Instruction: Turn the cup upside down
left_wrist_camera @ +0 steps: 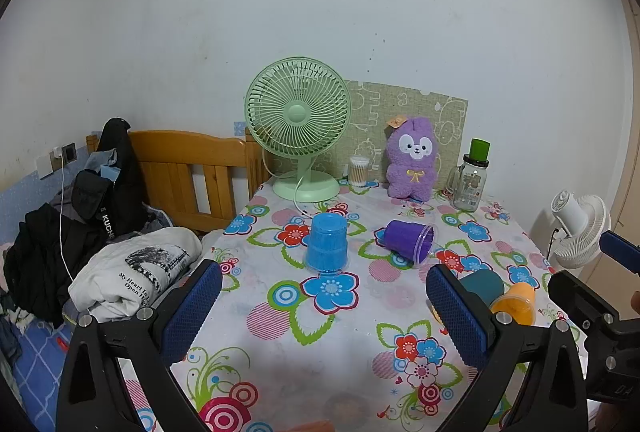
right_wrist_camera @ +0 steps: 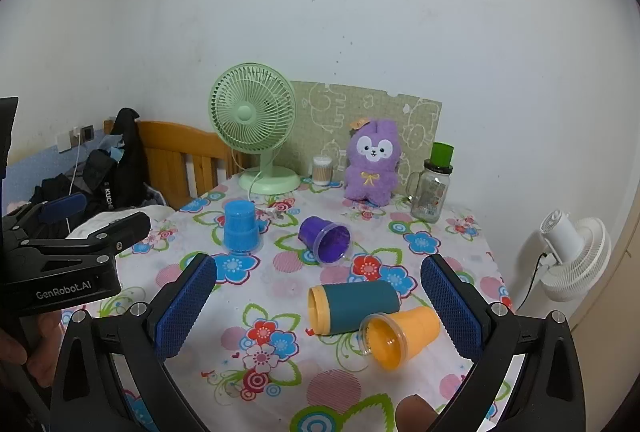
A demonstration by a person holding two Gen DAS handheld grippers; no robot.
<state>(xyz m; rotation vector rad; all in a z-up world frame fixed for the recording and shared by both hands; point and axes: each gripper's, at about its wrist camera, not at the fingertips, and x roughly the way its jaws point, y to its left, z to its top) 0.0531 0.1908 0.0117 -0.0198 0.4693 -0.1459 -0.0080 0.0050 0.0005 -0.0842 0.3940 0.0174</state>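
A blue cup [left_wrist_camera: 326, 242] [right_wrist_camera: 240, 227] stands upside down on the floral tablecloth [left_wrist_camera: 320, 332]. A purple cup [left_wrist_camera: 408, 241] [right_wrist_camera: 326, 239] lies on its side, mouth toward me. A teal cup with a yellow rim [right_wrist_camera: 352, 306] [left_wrist_camera: 482, 284] and an orange cup [right_wrist_camera: 400, 336] [left_wrist_camera: 516, 302] lie on their sides at the right. My left gripper [left_wrist_camera: 320, 306] is open and empty, short of the blue cup. My right gripper [right_wrist_camera: 318, 308] is open and empty, its fingers either side of the teal and orange cups, above them.
At the back of the table stand a green fan [left_wrist_camera: 298, 128], a cotton-swab jar [left_wrist_camera: 359, 171], a purple plush toy [left_wrist_camera: 412, 160] and a glass bottle with a green cap [left_wrist_camera: 472, 178]. A bed with clothes [left_wrist_camera: 80, 224] lies left; a white fan [right_wrist_camera: 572, 252] stands right.
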